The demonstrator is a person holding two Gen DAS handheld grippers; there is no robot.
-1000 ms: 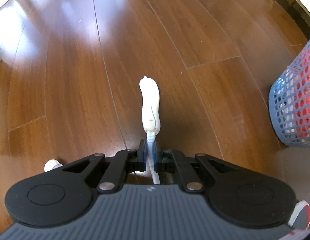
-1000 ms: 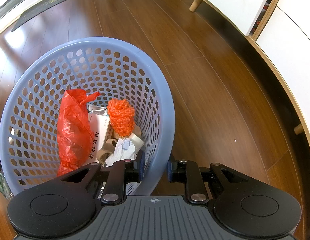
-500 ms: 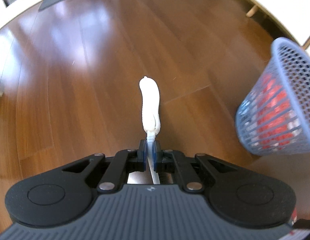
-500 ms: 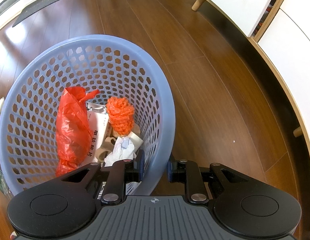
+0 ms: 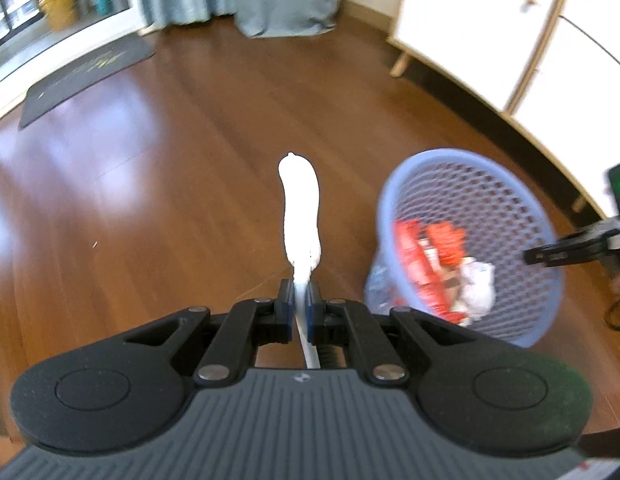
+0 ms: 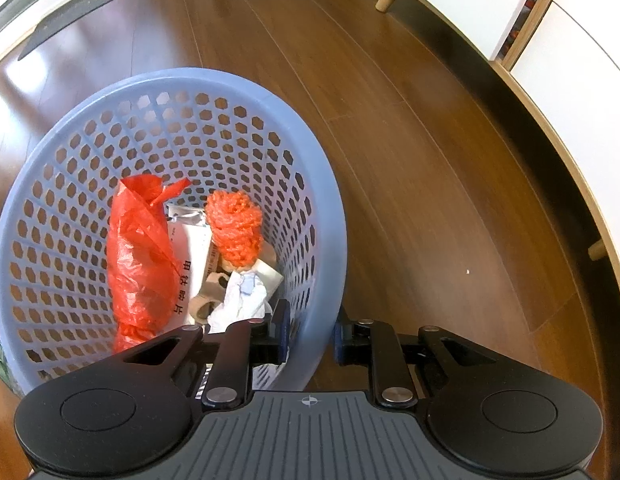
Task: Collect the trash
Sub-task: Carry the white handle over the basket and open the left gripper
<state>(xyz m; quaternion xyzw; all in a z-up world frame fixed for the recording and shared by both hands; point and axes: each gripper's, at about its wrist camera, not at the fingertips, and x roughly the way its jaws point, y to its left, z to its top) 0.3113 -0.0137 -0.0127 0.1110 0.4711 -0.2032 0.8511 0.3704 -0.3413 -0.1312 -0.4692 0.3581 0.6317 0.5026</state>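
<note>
The white twisted wrapper (image 5: 299, 216) is kept clamped by the left gripper (image 5: 297, 302) and has been lifted, left of the blue basket (image 5: 506, 184). The basket's wall is still gripped narrowly by the right gripper (image 6: 310, 332), unmoved.

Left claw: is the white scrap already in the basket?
No, the white scrap is pinched in the left claw, left of the basket.

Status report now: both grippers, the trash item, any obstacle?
Left gripper shut on white trash piece, held above floor. Right gripper clamps blue basket wall. Piece not yet over basket. No obstacle seen between.
</note>
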